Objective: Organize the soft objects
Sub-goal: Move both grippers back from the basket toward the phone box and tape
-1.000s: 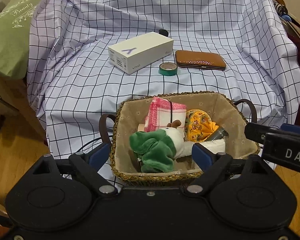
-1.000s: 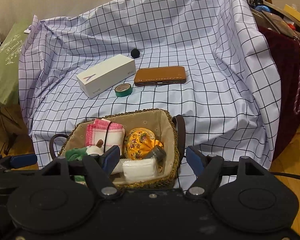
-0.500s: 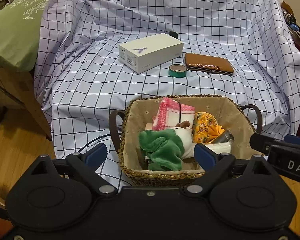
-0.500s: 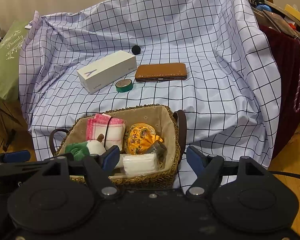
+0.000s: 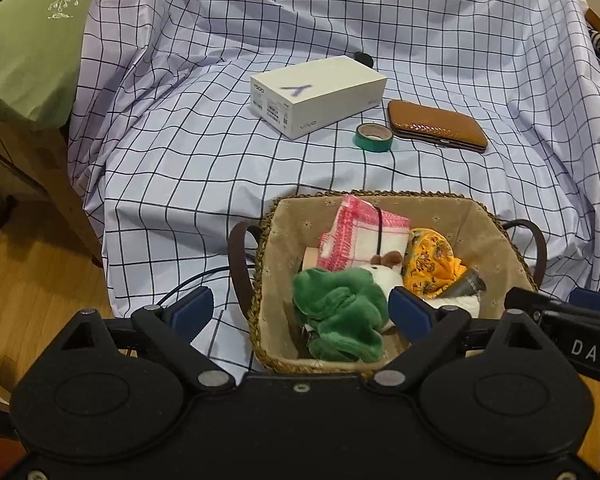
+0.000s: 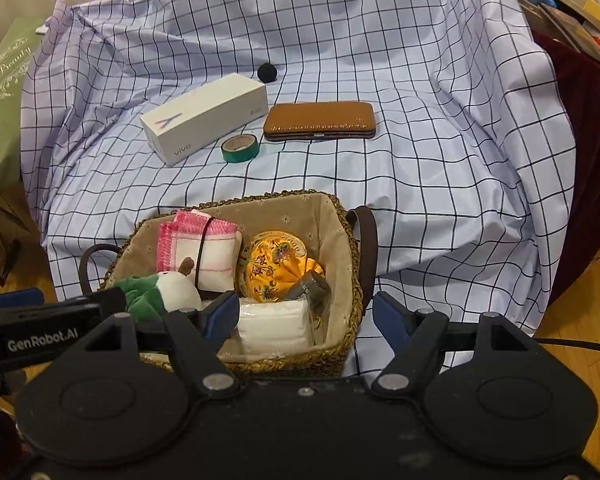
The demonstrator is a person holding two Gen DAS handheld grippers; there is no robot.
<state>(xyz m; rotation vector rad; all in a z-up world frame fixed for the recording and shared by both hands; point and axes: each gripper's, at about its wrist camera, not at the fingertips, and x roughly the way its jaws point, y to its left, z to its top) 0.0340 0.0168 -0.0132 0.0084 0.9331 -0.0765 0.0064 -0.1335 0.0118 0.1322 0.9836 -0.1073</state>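
Note:
A woven basket [image 5: 380, 193] [image 6: 260, 199] with brown handles stands on the front of the checked sheet. In it lie a green and white plush toy [image 5: 340, 312] [image 6: 140, 292], a pink-edged white cloth [image 5: 364, 232] [image 6: 216, 248], a yellow floral pouch [image 5: 428, 256] [image 6: 276, 264] and a white tissue packet [image 6: 276, 324]. My left gripper [image 5: 300, 310] hovers open over the basket's near left part, above the plush, holding nothing. My right gripper [image 6: 306, 314] hangs open over the basket's near right corner, above the tissue packet, also holding nothing.
Further back on the sheet lie a white phone box [image 5: 318, 94], a green tape roll [image 5: 374, 137], a brown leather case [image 5: 436, 125] and a small black ball [image 6: 267, 72]. A green cushion [image 5: 28, 40] is at the left, dark red cloth [image 6: 580, 128] at the right, wooden floor below.
The left gripper's jaws have widened a little, and the basket has slid to the right in its view. In the right wrist view the basket has come slightly closer.

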